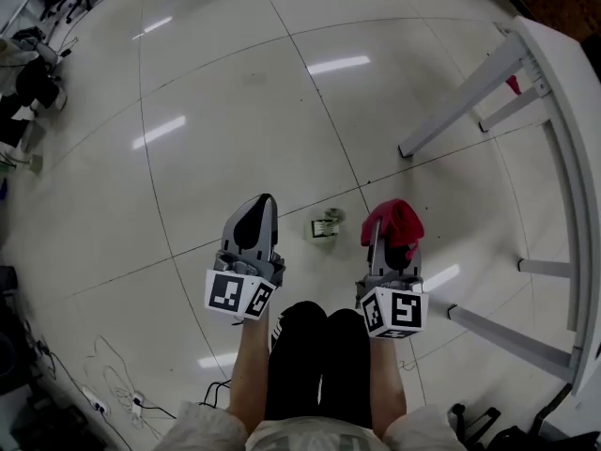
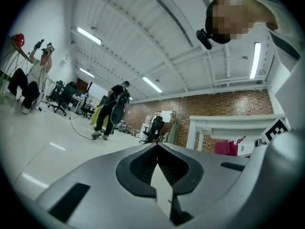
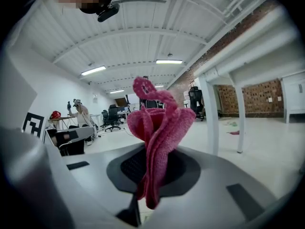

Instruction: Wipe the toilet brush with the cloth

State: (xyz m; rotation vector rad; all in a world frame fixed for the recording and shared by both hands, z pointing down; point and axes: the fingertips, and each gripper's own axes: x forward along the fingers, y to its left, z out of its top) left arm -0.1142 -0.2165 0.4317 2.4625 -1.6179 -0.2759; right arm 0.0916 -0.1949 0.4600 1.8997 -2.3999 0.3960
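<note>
A pink-red cloth is bunched up in the jaws of my right gripper. In the right gripper view the cloth stands up in folds from between the pads, and the right gripper is shut on it. My left gripper is level beside it, to the left. Its jaws meet at the tips with nothing between them, as the left gripper view shows. A small pale green-and-white thing lies on the floor between the two grippers, too small to identify. No toilet brush is clearly seen.
A white table with slanted legs stands at the right. Cables and a power strip lie on the tiled floor at the lower left. A standing person and office chairs are far ahead of the left gripper.
</note>
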